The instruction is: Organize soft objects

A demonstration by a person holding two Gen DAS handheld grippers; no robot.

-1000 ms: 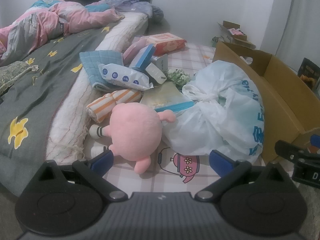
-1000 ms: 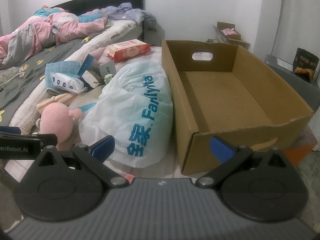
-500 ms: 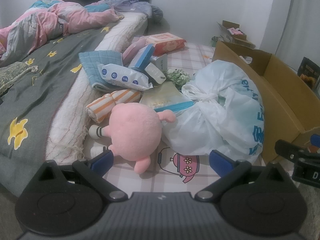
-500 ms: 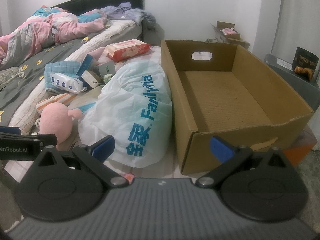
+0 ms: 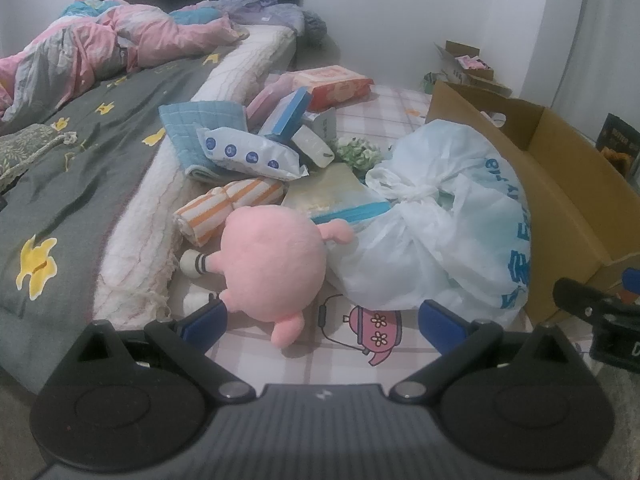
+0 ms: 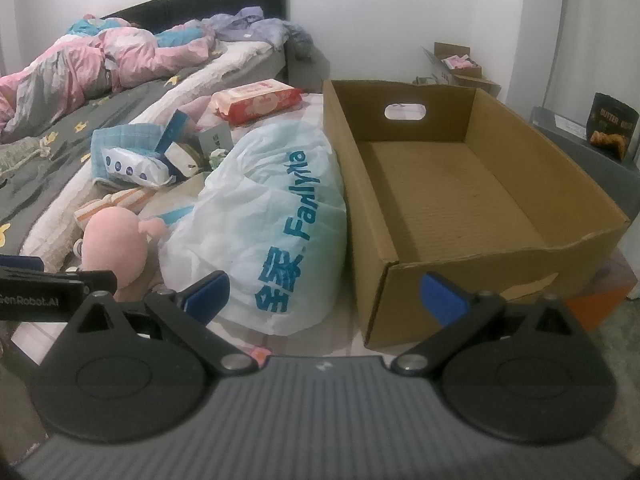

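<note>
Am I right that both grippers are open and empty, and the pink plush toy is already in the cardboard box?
Not quite. The pink plush toy still lies on the checked mat beside the white plastic bag; the right wrist view shows the cardboard box empty. The left gripper and right gripper are indeed open and empty.

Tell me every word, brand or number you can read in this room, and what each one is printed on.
"Fanlyna", roughly, its last letters unclear, after two Chinese characters, "全家": white plastic bag.
"BUTTER", then a blurred second word: dark snack packet.
"GenRobot.AI", its first letter cut off: black bar of the left hand-held gripper.
Too small or blurred: red wipes pack, blue-dotted white pack, small grey carton.
No readable numbers.
</note>
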